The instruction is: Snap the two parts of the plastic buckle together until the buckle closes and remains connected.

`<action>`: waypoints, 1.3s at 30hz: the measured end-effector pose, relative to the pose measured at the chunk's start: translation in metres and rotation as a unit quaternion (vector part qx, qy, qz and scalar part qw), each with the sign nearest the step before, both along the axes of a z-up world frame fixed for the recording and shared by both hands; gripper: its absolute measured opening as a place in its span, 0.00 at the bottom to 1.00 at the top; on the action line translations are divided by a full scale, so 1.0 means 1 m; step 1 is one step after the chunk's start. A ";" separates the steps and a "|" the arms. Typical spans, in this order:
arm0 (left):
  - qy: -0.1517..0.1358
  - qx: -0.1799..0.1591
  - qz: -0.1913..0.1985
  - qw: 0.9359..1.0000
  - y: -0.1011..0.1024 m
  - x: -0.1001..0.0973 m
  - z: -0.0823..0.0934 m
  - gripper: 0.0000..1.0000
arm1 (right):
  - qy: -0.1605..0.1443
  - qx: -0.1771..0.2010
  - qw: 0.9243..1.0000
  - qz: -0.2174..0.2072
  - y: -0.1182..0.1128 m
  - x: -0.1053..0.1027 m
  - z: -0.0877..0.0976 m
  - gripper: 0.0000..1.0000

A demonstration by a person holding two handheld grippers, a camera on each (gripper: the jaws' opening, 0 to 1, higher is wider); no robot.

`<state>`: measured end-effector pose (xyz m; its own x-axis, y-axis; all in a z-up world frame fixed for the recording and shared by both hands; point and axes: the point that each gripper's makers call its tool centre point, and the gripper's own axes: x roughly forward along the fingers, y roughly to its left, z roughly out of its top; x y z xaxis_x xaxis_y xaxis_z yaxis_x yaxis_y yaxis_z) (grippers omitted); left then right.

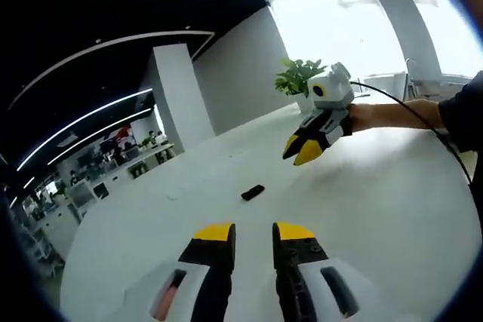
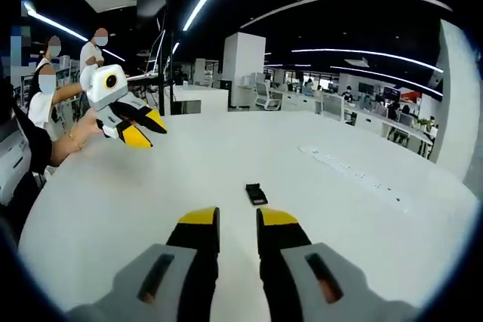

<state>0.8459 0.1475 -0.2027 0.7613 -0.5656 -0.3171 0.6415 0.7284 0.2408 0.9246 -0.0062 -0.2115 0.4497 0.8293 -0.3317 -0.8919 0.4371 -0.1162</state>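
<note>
left claw (image 1: pixel 253 235): jaws narrowly apart, holding nothing | right claw (image 2: pixel 238 220): jaws narrowly apart, holding nothing, just short of buckle | buckle (image 2: pixel 256 194): flat on white worktop (image 2: pixel 362 209), beyond both claws | plant (image 1: pixel 296 77): worktop's far edge

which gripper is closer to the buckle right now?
The right gripper: the buckle lies just past its tips. The left gripper sits farther back.
</note>
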 end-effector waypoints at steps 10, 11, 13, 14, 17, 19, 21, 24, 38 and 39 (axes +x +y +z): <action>0.012 -0.007 0.031 0.999 0.010 0.004 -0.002 0.20 | -0.008 0.001 0.999 -0.040 -0.016 -0.009 0.003 0.19; 0.013 -0.008 0.035 0.999 0.011 0.004 -0.002 0.20 | -0.004 0.003 0.999 -0.049 -0.018 -0.009 0.004 0.20; 0.015 -0.009 0.041 0.999 0.012 0.004 -0.003 0.20 | -0.001 0.005 0.998 -0.062 -0.022 -0.010 0.005 0.21; 0.015 -0.010 0.045 0.999 0.013 0.004 -0.002 0.20 | -0.005 0.001 0.997 -0.070 -0.025 -0.010 0.006 0.21; 0.015 -0.017 0.055 0.998 0.015 0.004 -0.001 0.20 | -0.019 -0.003 0.997 -0.080 -0.029 -0.014 0.011 0.22; 0.016 -0.020 0.058 0.998 0.015 0.003 0.000 0.19 | -0.020 0.008 0.997 -0.081 -0.029 -0.018 0.016 0.23; 0.013 -0.026 0.056 0.998 0.014 0.000 0.003 0.19 | -0.025 0.011 0.995 -0.091 -0.031 -0.020 0.019 0.23; 0.008 -0.034 0.058 0.998 0.012 -0.003 0.007 0.20 | -0.039 0.002 0.994 -0.099 -0.032 -0.025 0.022 0.23; -0.014 -0.032 0.052 0.998 -0.003 -0.023 0.021 0.25 | -0.068 0.006 0.990 -0.122 -0.038 -0.054 0.039 0.28; -0.018 -0.031 0.049 0.998 -0.005 -0.026 0.022 0.24 | -0.071 0.009 0.990 -0.122 -0.038 -0.058 0.041 0.28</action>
